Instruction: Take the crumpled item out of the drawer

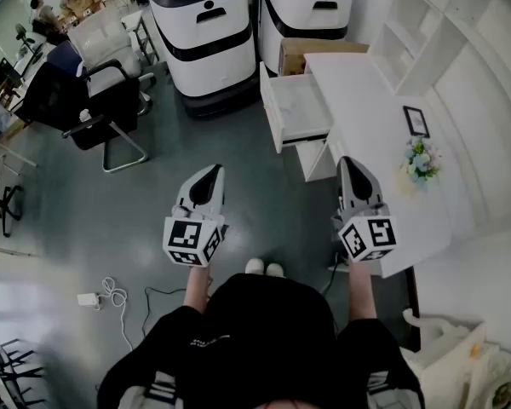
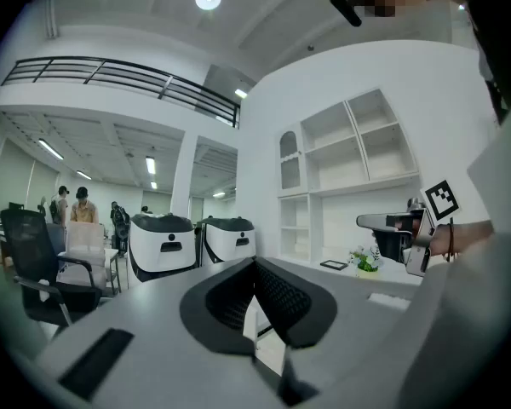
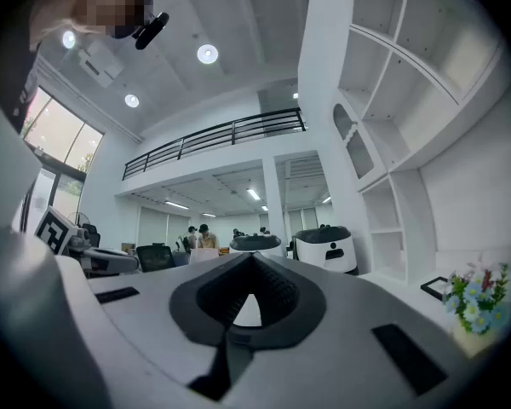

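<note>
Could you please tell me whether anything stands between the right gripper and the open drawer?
Nothing visible does: the drawer stands pulled open from the desk, ahead and left of the right gripper, with open space between. No crumpled item shows inside it.

Loads of open floor [image 1: 238, 147] is left in front of the pulled-out drawer [image 1: 296, 107], so it can be reached from above. Its far side is crowded by two white robot units [image 1: 200, 32] and a cardboard box [image 1: 311, 52]. The right is hemmed in by the worktop [image 1: 366, 135]. An office chair [image 1: 98, 100] is parked well off left.
</note>
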A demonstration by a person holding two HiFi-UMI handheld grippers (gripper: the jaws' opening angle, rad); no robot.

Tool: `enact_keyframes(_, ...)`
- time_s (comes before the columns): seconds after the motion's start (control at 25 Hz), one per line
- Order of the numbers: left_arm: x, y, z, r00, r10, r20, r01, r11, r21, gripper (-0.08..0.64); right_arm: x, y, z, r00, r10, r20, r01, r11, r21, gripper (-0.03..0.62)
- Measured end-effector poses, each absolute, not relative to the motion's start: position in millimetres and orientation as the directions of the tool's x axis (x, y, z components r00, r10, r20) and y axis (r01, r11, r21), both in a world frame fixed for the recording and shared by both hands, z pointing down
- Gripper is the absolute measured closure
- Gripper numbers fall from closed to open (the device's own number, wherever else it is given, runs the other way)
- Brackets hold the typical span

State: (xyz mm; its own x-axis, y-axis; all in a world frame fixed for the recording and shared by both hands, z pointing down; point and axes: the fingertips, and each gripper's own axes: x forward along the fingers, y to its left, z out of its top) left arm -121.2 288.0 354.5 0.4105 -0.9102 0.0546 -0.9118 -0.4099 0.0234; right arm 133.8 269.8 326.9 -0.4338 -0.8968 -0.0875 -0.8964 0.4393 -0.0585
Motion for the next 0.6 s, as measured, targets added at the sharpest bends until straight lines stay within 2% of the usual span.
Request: enact_keyframes(0.6,-98,291,359,0.399,-0.915,0.069,-0.917,-0.398,0.021,0.562,154,270,336,-0.449,-0.888,-0.099,-0.886,0.457,-0.079,0.6)
